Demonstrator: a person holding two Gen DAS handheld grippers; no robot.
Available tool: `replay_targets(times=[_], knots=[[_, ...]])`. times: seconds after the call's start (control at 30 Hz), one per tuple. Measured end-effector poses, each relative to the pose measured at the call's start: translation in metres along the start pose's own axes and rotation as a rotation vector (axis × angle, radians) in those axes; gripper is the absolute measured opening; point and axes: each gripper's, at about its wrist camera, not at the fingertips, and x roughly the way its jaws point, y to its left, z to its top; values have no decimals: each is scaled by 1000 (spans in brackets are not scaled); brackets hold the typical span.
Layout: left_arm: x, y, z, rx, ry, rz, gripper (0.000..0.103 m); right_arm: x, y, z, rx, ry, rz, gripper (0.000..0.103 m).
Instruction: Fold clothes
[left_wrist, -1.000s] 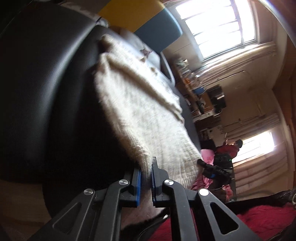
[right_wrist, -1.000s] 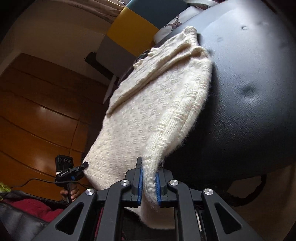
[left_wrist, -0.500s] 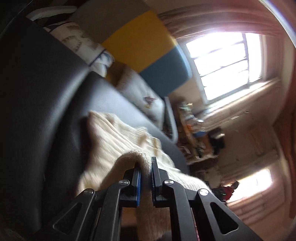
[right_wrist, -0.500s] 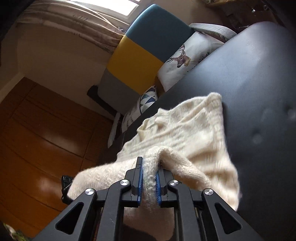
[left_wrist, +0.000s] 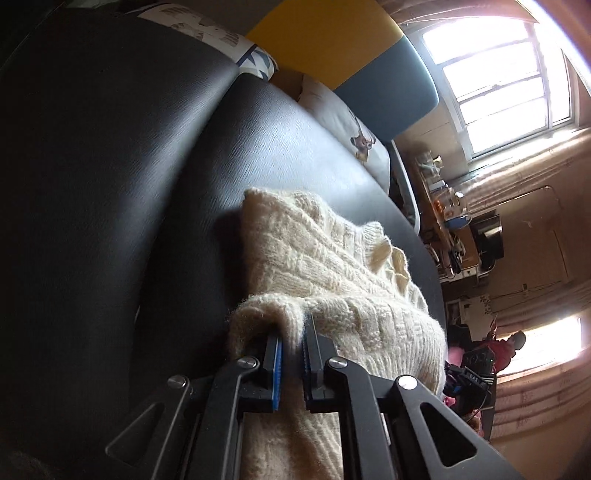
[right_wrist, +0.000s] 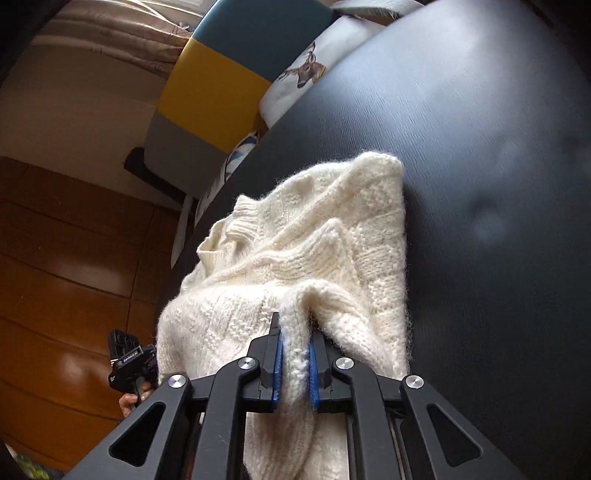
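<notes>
The left tongs are clamped on a fold of the cream sweater, the knit pinched between the blue pads and bunched over the tips. In the left wrist view the sweater lies on a black couch, its lower part doubled up over the body, the ribbed collar at the far end and one corner pointing toward the backrest. To the left of the sweater the leather is bare; beyond it sit a patterned cushion and a deer cushion, and behind them a chair with a yellow and teal back. Further right a bright window stands above a cluttered shelf, and low at the right edge the other tool's black body shows past the sweater's edge. In the right wrist view, a wooden wall fills the left side, with the left tool's camera and a bit of the hand under it just left of the knit. The right tongs are likewise closed on a thick ridge of the sweater, which hangs down between the pads and below them. The raised fold lies across the body, the collar to the left and a corner to the upper right. Right of the sweater is bare black leather with dimples; above it the deer cushion and the chair show again.
</notes>
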Motion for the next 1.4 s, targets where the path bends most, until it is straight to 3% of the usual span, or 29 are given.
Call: replay_targets(times=[0.07, 0.17, 0.23, 0.27, 0.3, 0.33, 0.63, 0.77, 0.87, 0.97, 1.0, 1.03, 1.13, 1.27, 1.4], knots=[[-16, 4, -24, -22, 1, -3, 7, -10, -1, -21, 15, 11, 10, 10], [-36, 5, -48, -34, -5, -24, 8, -24, 1, -44, 49, 19, 66, 20], [-46, 4, -55, -69, -14, -87, 10, -32, 0, -53, 95, 22, 159, 56], [-51, 2, -59, -78, -4, -125, 12, -38, 3, -58, 89, 10, 180, 64], [-51, -1, -61, -71, -7, -127, 15, -43, 9, -63, 77, 13, 191, 78], [-56, -3, -66, -58, -21, -125, 16, -48, 14, -69, 64, 18, 202, 84], [-52, 4, -101, -141, -15, -213, 27, -41, 42, -113, -32, 45, 177, 86], [-47, 4, -107, -150, -37, -218, 31, -40, 41, -114, -57, 23, 137, 84], [-35, 0, -107, -136, -29, -187, 31, -32, 42, -115, -106, 20, 69, 69], [-26, -12, -108, -98, -37, -170, 22, -34, 40, -116, -108, 8, 37, 39], [-26, -20, -109, -72, -44, -187, 5, -35, 39, -117, -109, 3, 27, 19], [-32, -30, -105, -47, -59, -210, 5, -35, 39, -117, -109, -1, 16, 9], [-50, -59, -94, 31, -105, -278, 6, -44, 59, -111, -174, -38, 29, 9], [-51, -76, -49, 47, -160, -315, 6, -55, 84, -82, -235, -94, 83, 9], [-29, -64, -8, -20, -180, -278, 6, -34, 80, -41, -195, -110, 94, 9]])
